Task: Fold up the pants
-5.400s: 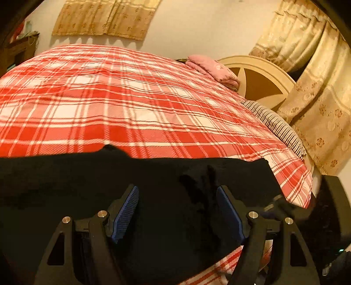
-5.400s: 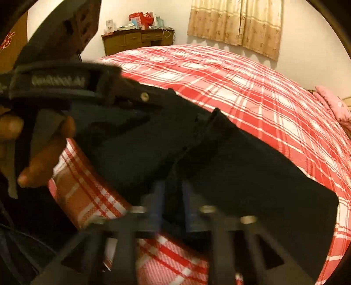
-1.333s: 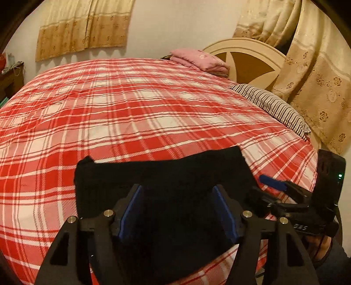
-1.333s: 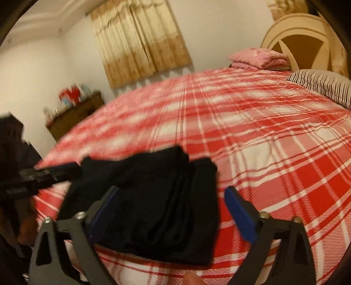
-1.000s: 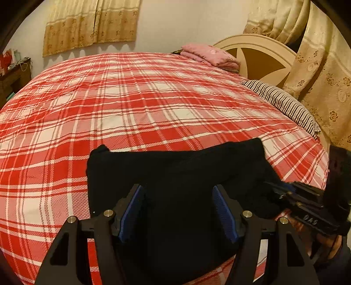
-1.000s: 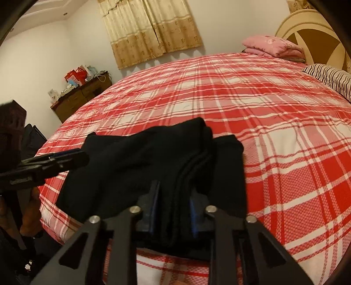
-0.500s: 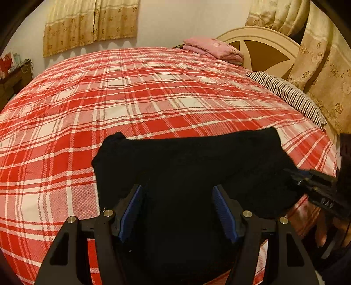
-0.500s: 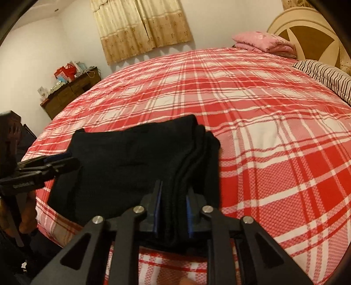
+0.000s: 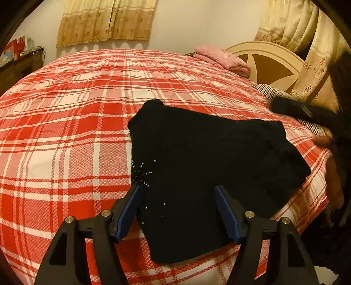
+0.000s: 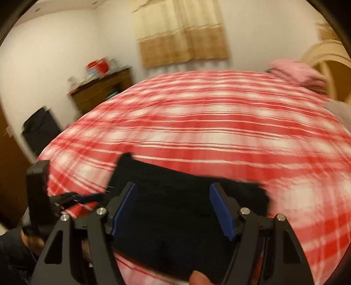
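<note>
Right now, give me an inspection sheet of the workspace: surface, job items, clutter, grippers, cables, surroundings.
Surface: bed with red and white plaid bedspread, lightly creased.
Job's things: black pants, folded into a compact stack, lying flat near the bed's near edge; small pale specks on the left part.
Clutter: folded pink cloth at the far end by the headboard; striped pillow beside it.
Grippers: left gripper open, over the pants; right gripper open, over the pants, its view motion-blurred.
Cables: nothing clearly seen.
Surroundings: beige curtains, wooden dresser with small items on top, white walls.
</note>
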Demonstrator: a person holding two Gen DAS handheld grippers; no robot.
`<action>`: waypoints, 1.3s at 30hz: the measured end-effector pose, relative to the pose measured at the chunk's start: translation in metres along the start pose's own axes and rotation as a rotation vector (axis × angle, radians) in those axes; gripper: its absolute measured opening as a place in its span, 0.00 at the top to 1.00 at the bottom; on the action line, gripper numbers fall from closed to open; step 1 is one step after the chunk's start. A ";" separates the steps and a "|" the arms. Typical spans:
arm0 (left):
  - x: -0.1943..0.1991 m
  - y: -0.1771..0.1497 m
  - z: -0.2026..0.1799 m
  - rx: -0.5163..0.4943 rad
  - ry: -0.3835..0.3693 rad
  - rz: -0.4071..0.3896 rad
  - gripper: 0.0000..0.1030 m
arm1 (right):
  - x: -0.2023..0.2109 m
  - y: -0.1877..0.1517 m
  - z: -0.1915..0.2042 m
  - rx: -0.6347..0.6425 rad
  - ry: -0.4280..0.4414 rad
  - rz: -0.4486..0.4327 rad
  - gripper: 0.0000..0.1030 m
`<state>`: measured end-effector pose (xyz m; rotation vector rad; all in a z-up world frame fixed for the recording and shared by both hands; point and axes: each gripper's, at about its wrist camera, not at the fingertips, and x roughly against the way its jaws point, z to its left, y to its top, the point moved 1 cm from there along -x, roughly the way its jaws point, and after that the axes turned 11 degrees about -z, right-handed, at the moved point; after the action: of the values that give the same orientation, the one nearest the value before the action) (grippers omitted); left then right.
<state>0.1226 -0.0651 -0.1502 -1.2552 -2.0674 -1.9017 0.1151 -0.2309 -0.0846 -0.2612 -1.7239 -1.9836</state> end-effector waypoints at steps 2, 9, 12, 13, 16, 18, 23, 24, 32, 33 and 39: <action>0.001 -0.004 0.005 0.020 0.000 -0.001 0.28 | -0.026 0.011 0.016 0.040 0.047 0.037 0.32; 0.013 -0.016 0.021 0.079 -0.051 -0.023 0.28 | -0.114 0.021 0.047 0.002 0.191 0.244 0.43; 0.012 -0.018 0.020 0.062 -0.053 -0.027 0.28 | -0.144 0.018 0.059 0.033 0.229 0.374 0.54; 0.012 -0.019 0.020 0.058 -0.053 -0.026 0.28 | -0.151 0.015 0.062 0.039 0.235 0.406 0.66; 0.011 -0.020 0.018 0.043 -0.047 -0.024 0.28 | -0.159 0.010 0.074 0.106 0.222 0.468 0.83; 0.010 -0.020 0.015 0.029 -0.042 -0.024 0.26 | -0.154 0.015 0.077 0.128 0.219 0.450 0.85; 0.008 -0.023 0.007 -0.013 -0.032 -0.031 0.20 | -0.167 0.012 0.080 0.141 0.191 0.430 0.87; 0.009 -0.023 0.006 -0.014 -0.032 -0.031 0.20 | -0.173 0.007 0.080 0.154 0.174 0.433 0.87; 0.029 -0.010 0.028 0.092 0.019 -0.118 0.20 | -0.151 0.014 0.060 0.110 0.164 0.326 0.35; 0.029 -0.009 0.033 0.090 0.058 -0.118 0.20 | -0.143 0.016 0.057 0.107 0.159 0.308 0.35; 0.020 -0.017 0.035 0.036 0.132 -0.073 0.20 | -0.099 0.008 0.034 0.001 0.194 0.255 0.35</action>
<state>0.1159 -0.0230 -0.1608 -1.0301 -2.0972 -1.9116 0.1985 -0.1748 -0.1163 -0.2645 -1.4905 -1.7619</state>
